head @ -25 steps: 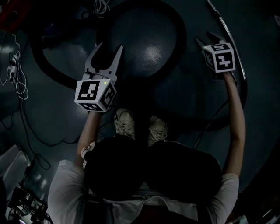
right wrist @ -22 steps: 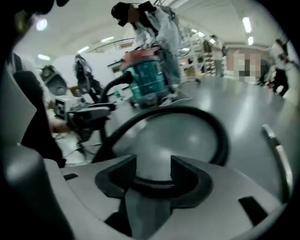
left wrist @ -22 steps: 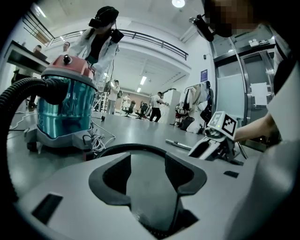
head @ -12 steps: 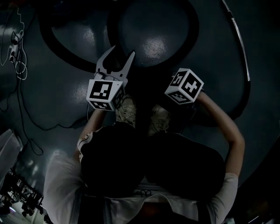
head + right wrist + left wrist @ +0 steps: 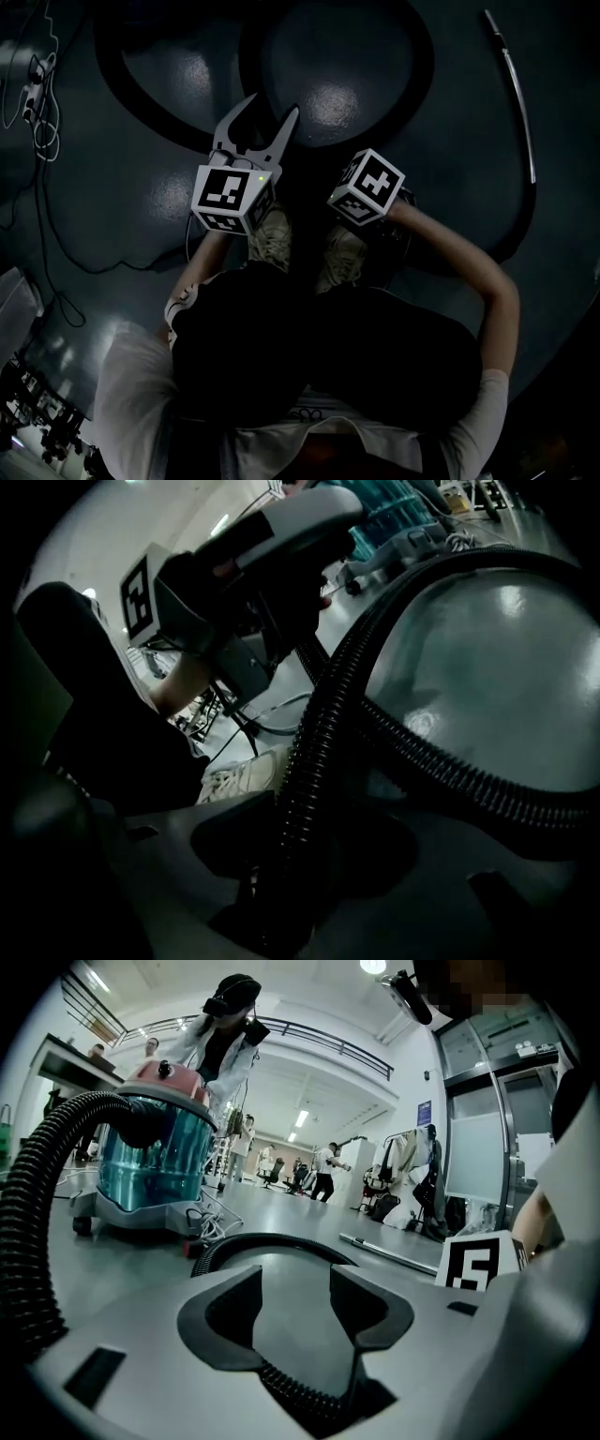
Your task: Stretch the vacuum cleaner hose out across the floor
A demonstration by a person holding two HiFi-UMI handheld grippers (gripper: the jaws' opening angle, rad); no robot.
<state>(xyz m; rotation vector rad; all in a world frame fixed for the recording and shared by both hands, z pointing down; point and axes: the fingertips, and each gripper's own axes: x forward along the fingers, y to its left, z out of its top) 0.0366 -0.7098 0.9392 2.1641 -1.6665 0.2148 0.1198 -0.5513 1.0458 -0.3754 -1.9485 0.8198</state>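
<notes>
Hose (image 5: 323, 714) between right tongs (image 5: 314, 813)

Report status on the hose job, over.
Left tongs open, empty. Right tongs shut on hose. Hose lies looped on floor, not yet stretched. Shoes right beside the held stretch; wand off right.

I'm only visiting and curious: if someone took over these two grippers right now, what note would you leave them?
The left gripper is open and empty, above a hose loop.
The right gripper is shut on the hose, close to the person's shoes.
The vacuum cleaner stands ahead on the floor. The hose lies in loops around the person, and the wand lies to the right.
Done: hose gripped.
Left: pull the loops out straight across the floor.
</notes>
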